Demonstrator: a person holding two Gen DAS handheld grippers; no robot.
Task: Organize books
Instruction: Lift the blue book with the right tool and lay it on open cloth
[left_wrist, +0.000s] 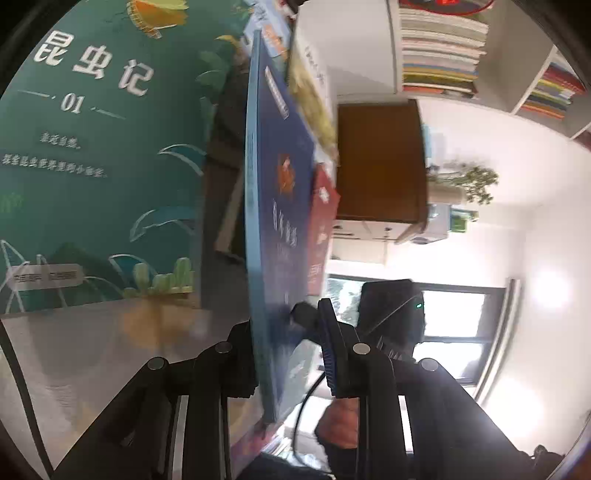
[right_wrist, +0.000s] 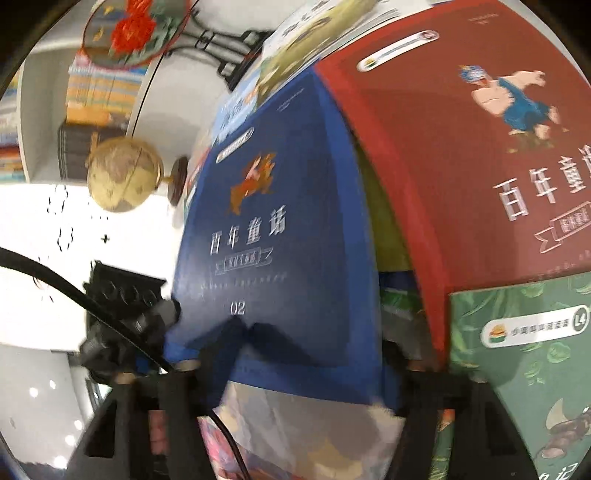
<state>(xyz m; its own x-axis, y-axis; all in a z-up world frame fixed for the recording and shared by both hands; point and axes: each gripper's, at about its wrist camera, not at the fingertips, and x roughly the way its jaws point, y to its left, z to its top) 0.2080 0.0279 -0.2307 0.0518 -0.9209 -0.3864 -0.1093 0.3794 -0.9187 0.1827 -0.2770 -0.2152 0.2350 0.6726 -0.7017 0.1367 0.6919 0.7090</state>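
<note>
From my left wrist view, the blue book (left_wrist: 275, 206) is edge-on, so its title is smeared and its lower corner sinks behind my left tongs (left_wrist: 291, 354); the teal book (left_wrist: 99, 155) is cut off at the frame's left edge. In the right wrist view, the red book (right_wrist: 461, 155) runs off the right edge mid-title. There my right tongs (right_wrist: 295, 365) are dark blurs along the bottom, and I can't tell whether they touch anything.

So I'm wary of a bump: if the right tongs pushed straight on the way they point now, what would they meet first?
Most likely the blue book, whose cover fills the view just ahead of the right tongs; depth is unclear.
</note>
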